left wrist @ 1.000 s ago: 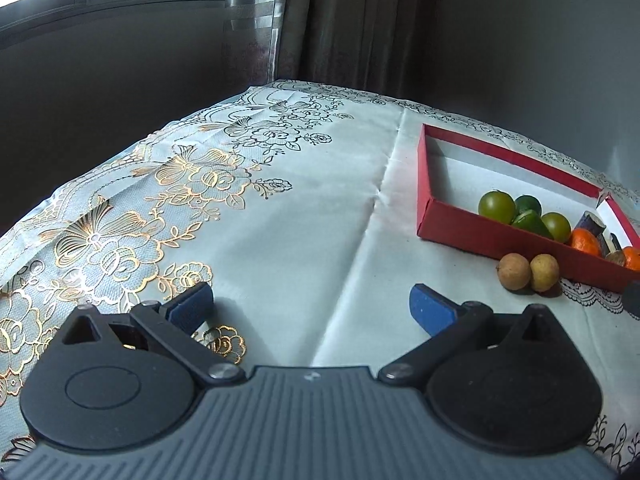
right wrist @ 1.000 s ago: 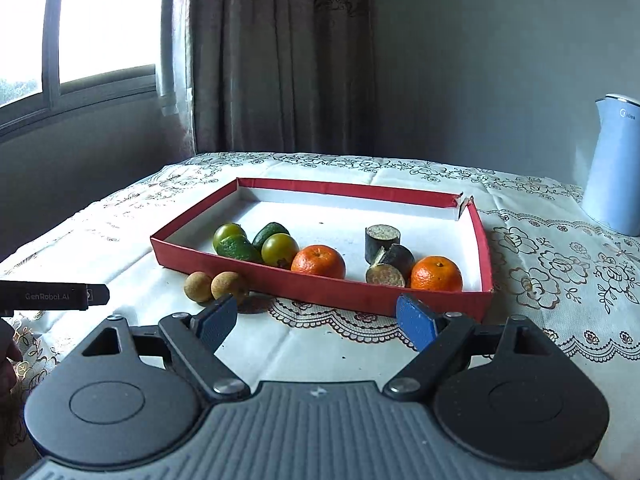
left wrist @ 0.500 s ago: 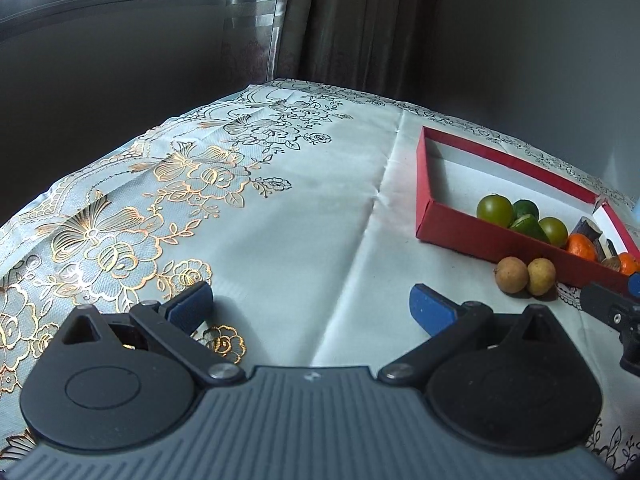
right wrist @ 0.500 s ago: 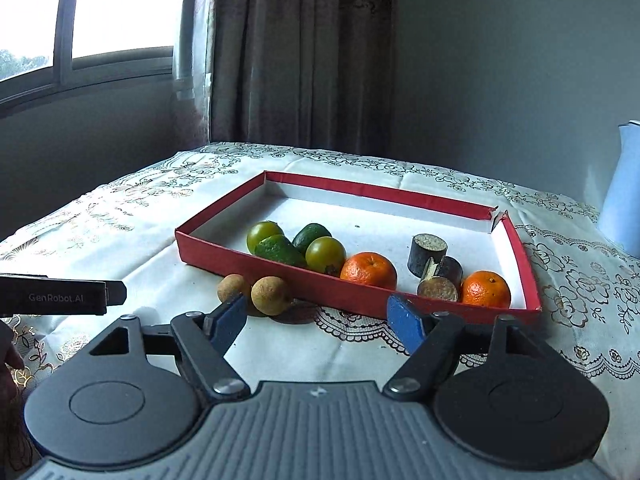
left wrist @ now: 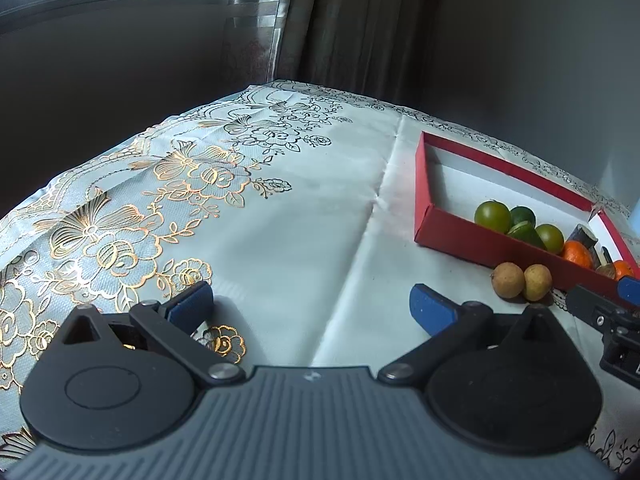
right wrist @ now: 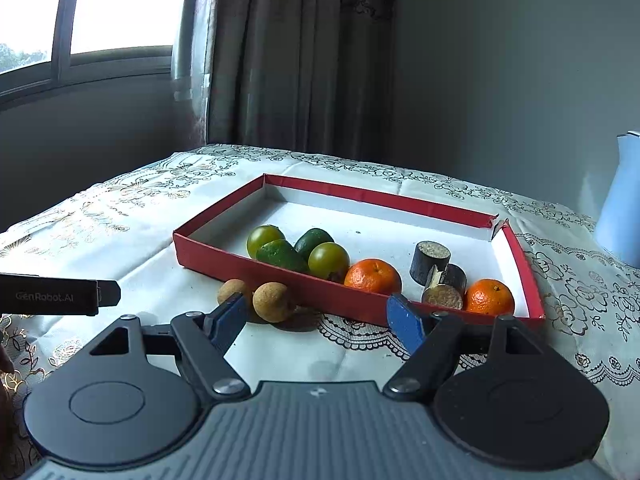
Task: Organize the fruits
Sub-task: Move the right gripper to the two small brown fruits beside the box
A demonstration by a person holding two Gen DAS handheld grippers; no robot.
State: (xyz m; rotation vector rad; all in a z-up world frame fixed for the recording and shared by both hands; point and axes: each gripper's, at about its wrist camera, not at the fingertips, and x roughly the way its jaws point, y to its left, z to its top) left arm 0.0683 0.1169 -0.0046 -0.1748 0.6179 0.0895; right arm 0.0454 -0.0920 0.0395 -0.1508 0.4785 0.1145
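The right gripper (right wrist: 316, 318) is held with jaws apart, recently narrowed, nothing between the pads. Two brown longans (right wrist: 273, 302) are located on the tablecloth (right wrist: 280, 352), touching the red tray (right wrist: 400, 200) front wall. The left gripper (left wrist: 310, 304) is positioned wide open over bare cloth.

In the right wrist view the pale blue kettle (right wrist: 624, 196) is cut by the right edge. The right tool's left finger (right wrist: 226, 318) partly hides one brown longan (right wrist: 232, 290). In the left wrist view the tray's (left wrist: 480, 242) far end runs off-frame.
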